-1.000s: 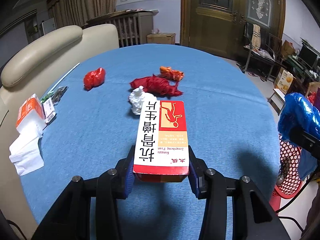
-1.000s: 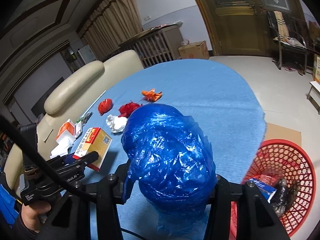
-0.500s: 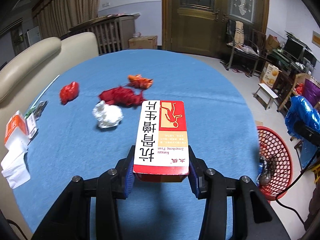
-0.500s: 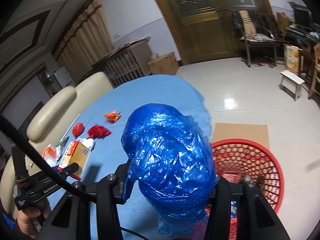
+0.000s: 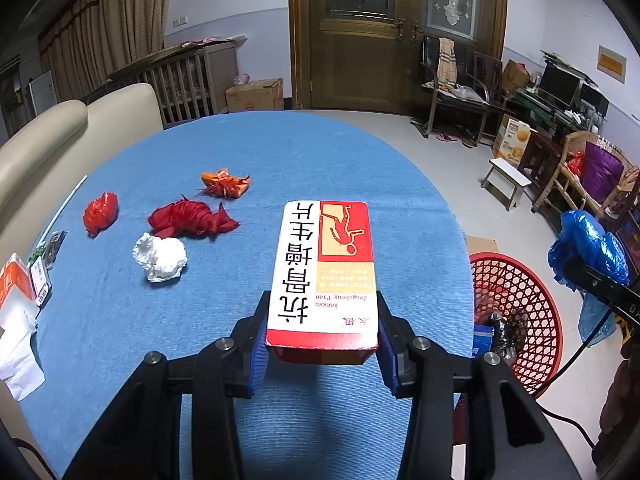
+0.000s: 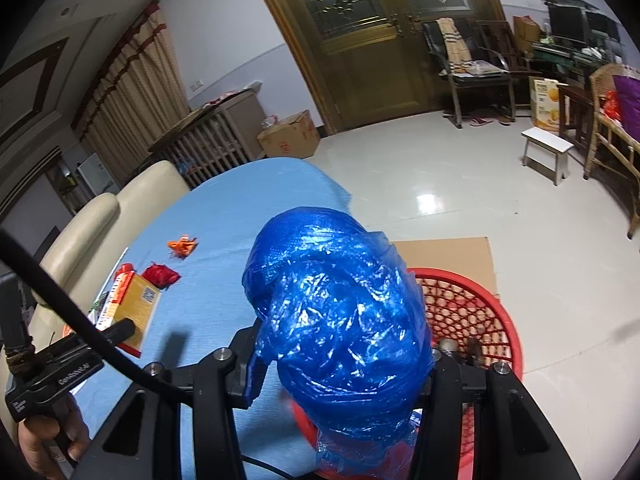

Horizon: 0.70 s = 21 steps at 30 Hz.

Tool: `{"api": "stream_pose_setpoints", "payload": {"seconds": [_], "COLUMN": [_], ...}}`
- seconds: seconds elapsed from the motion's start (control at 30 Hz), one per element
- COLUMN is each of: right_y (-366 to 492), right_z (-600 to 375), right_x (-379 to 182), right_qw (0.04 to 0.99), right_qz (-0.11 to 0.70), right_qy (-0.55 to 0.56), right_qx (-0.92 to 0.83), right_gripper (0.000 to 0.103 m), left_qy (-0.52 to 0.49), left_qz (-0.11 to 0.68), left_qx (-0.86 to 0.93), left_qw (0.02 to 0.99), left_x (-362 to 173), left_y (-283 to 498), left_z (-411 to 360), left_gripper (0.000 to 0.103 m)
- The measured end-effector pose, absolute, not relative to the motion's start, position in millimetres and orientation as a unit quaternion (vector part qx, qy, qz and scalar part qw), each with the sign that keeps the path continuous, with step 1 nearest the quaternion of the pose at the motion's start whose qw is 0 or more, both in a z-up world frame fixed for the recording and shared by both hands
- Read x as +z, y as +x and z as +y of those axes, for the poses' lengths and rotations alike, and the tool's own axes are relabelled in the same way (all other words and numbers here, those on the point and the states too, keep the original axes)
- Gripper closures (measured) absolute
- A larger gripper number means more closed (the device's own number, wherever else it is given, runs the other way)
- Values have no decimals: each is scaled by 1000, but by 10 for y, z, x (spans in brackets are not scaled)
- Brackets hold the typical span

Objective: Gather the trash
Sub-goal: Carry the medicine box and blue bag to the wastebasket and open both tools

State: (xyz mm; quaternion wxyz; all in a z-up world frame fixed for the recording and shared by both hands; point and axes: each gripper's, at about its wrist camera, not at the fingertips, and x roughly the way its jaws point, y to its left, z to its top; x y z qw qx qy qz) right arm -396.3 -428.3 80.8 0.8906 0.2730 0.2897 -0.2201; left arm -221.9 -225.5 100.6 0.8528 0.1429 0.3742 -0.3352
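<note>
My left gripper (image 5: 322, 344) is shut on a red and white medicine box (image 5: 325, 272) and holds it above the blue table (image 5: 280, 160). My right gripper (image 6: 340, 372) is shut on a crumpled blue plastic bag (image 6: 340, 312) and holds it over the near rim of the red mesh basket (image 6: 480, 320) on the floor. The bag (image 5: 588, 244) and basket (image 5: 516, 300) also show in the left wrist view at the right. On the table lie a white paper wad (image 5: 160, 258), a red bag (image 5: 192, 220), an orange wrapper (image 5: 224, 184) and a small red wad (image 5: 100, 212).
A cream sofa (image 5: 60, 140) borders the table's left side, with tissues and small packets (image 5: 24, 288) at that edge. Cardboard (image 6: 444, 256) lies under the basket. A white stool (image 5: 506, 178), chairs and cluttered furniture stand at the right.
Both grippers have swung right toward the basket. The blue bag now hangs over the basket's rim. The medicine box is nearer the table's right edge.
</note>
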Motion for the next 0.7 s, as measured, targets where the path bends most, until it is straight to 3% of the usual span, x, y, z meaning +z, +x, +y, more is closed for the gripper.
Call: {"api": "stream_pose_setpoints", "payload": {"seconds": [0.43, 0.5, 0.57, 0.7], "right_y": [-4210, -4185, -4177, -4232], "right_z": [-4521, -4576, -4617, -4650], "right_x": [572, 500, 402, 336], "right_qw": [862, 854, 841, 832], "right_qz": [325, 342, 364, 368], "right_qy": [279, 284, 289, 300], "right_qx": [-271, -272, -276, -286], "right_gripper": [47, 42, 27, 26], "left_qy": [151, 153, 157, 165], "left_qz": [362, 359, 356, 353], "left_qx": [-361, -368, -377, -392], "left_qw": [846, 844, 841, 834], "left_x": [1075, 1088, 1100, 1108], "left_y": [-2345, -2383, -2423, -2504], "left_z": [-2478, -2528, -2597, -2713], "left_gripper": [56, 56, 56, 56]}}
